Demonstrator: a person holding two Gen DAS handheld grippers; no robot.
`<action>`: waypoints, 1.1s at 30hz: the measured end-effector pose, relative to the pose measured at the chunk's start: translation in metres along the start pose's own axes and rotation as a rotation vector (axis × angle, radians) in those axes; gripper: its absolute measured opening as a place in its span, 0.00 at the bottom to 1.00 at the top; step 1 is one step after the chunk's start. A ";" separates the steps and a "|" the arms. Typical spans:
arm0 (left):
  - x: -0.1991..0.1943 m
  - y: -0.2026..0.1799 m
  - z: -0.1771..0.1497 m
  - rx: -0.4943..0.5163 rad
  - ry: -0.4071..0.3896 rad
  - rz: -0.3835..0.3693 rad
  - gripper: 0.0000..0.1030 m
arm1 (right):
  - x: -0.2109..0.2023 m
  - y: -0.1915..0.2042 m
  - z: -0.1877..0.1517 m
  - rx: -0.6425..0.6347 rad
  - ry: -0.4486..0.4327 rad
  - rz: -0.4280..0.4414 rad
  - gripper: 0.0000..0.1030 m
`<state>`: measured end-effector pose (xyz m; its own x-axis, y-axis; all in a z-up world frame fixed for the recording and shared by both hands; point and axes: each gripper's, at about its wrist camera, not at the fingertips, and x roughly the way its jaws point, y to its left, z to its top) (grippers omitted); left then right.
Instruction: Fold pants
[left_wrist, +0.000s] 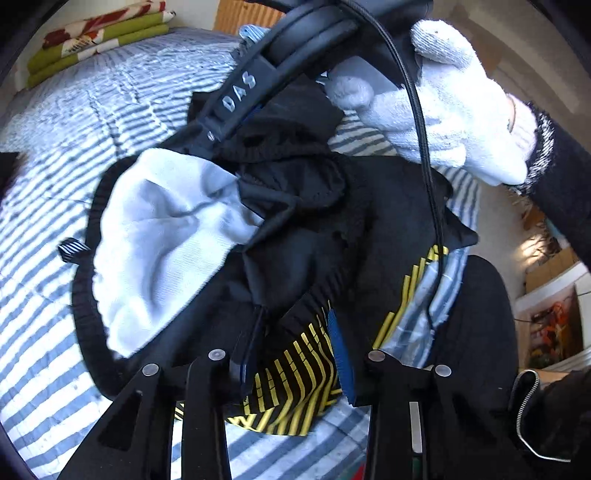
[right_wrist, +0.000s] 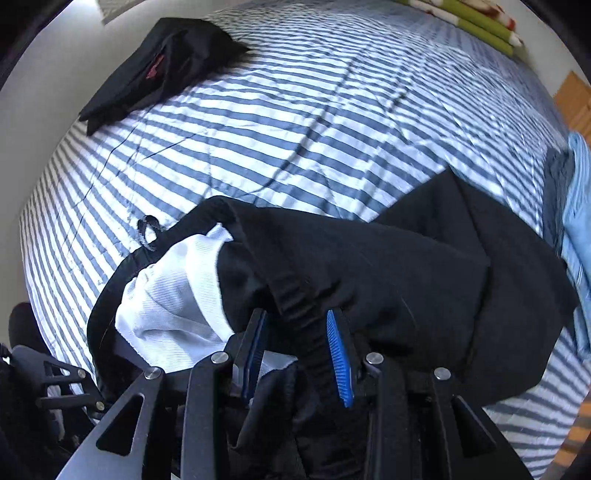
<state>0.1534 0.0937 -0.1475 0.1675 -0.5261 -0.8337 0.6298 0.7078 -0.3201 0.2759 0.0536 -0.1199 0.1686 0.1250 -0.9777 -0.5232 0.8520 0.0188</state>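
Black pants (right_wrist: 369, 266) are lying bunched on the striped bed cover (right_wrist: 295, 110), white pocket lining (right_wrist: 173, 302) turned outward. The right tongs (right_wrist: 297, 354) are standing partly open over the pants, a dark waistband fold sitting between the blue pads (right_wrist: 338, 358); pad contact cannot be told. The left tongs (left_wrist: 288, 354) are standing partly open at the pants' edge, above a yellow-striped black garment (left_wrist: 295, 373) lying under the pants. A white-gloved hand (left_wrist: 443, 110) is holding the right tongs above the pants. Another dark garment (right_wrist: 159, 66) is lying well apart from the pants.
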 end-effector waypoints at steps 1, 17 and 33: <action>0.000 0.001 0.001 0.001 -0.002 0.012 0.45 | 0.001 0.003 0.001 -0.021 0.003 -0.020 0.38; -0.008 0.003 -0.006 -0.039 -0.042 -0.057 0.17 | 0.001 -0.030 0.003 0.063 0.027 -0.096 0.09; -0.104 0.047 -0.085 -0.237 -0.275 -0.033 0.06 | -0.056 0.007 0.120 0.251 -0.159 -0.090 0.04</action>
<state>0.1006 0.2218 -0.1142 0.3679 -0.6349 -0.6794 0.4502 0.7609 -0.4673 0.3628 0.1140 -0.0403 0.3441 0.1050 -0.9330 -0.2813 0.9596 0.0042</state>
